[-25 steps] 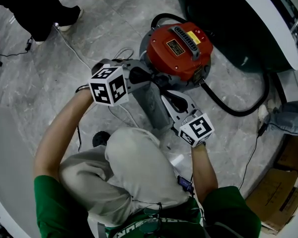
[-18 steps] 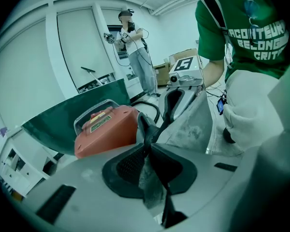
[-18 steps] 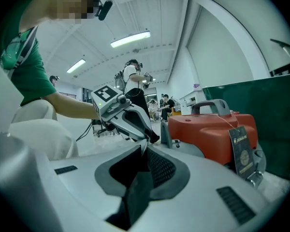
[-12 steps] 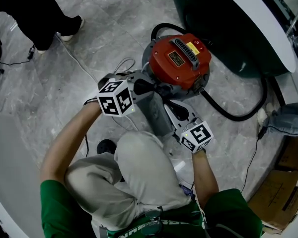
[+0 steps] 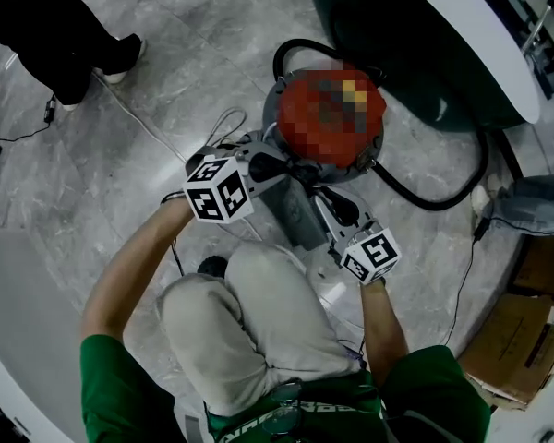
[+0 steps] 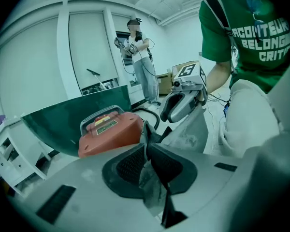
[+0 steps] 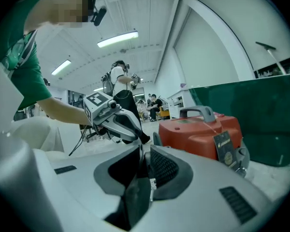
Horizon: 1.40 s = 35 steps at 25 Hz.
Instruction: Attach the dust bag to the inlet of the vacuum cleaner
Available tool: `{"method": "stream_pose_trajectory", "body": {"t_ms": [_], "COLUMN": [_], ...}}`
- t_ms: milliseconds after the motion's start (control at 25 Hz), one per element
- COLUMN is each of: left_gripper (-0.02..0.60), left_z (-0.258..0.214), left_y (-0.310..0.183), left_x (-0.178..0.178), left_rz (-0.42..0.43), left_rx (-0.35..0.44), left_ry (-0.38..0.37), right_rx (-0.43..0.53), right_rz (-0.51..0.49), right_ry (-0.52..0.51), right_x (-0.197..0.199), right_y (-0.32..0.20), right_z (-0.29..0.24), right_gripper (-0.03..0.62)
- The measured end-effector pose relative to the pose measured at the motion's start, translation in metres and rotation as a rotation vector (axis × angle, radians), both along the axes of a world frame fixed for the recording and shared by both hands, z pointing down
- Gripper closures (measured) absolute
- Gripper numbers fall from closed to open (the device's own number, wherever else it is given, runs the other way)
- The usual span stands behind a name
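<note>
Right gripper point(image 7: 144, 153) jaws have just been opening yet pinch the dust bag point(image 5: 295, 215) (left gripper point(image 6: 147, 146) jaws too), both angled downward.

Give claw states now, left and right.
Left claw: closed on the dust bag.
Right claw: pinching the dust bag's edge too, though it has just been opening slightly.

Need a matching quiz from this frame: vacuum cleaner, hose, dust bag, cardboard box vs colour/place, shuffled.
1. vacuum cleaner
2. hose
3. dust bag
4. cardboard box

A. black, curving over the floor
B. brown, at the head view's right edge
C. red top
D. grey, pinched in the left gripper

Pairs: 1-C, 2-A, 3-D, 4-B.
</note>
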<state>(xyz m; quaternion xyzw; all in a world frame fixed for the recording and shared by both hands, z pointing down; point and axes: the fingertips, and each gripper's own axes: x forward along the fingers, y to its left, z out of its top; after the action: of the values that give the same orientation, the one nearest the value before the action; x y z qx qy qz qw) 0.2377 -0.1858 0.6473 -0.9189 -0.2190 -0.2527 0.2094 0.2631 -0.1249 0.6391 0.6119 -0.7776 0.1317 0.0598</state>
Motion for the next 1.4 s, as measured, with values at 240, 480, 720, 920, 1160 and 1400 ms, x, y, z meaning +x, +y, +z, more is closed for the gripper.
{"method": "stream_pose_trajectory", "body": {"t_ms": [240,480,720,920,1160,1400], "left_gripper": [0.548,0.548,0.548,0.548,0.549,0.555], "left_z": [-0.074,-0.189,-0.326,-0.429,-0.530,-0.592], "left_y": [0.005,0.007,0.011,0.023,0.042,0.067], "left_x": [-0.016,-0.039,-0.050,-0.063,-0.072,-0.070], "left_rz": [0.008,-0.103,-0.295,-0.429,-0.596,-0.692], "left_rx": [-0.106,-0.213,-0.327,-0.375,-0.371,-0.403], "left_ry": [-0.034,-0.049,-0.010,0.031,0.131,0.216], "right_rx": [-0.050,-0.120,-0.121,-0.101,-0.085,-0.051], "right_rz": [0.089,0.107,0.074,0.046,0.019,0.045], "right_ry": [0.022,0.005,-0.014,-0.040,0.011,0.015], "right_x": [-0.004,-0.025,-0.031,-0.036,-0.037,-0.030], "right_y": [-0.001,-0.005,-0.015,-0.009,0.009,0.034], "right_z": [-0.082,-0.196,-0.351,-0.465,-0.555,-0.613], "right_gripper": [0.539,0.549,0.569,0.582,0.586,0.586]}}
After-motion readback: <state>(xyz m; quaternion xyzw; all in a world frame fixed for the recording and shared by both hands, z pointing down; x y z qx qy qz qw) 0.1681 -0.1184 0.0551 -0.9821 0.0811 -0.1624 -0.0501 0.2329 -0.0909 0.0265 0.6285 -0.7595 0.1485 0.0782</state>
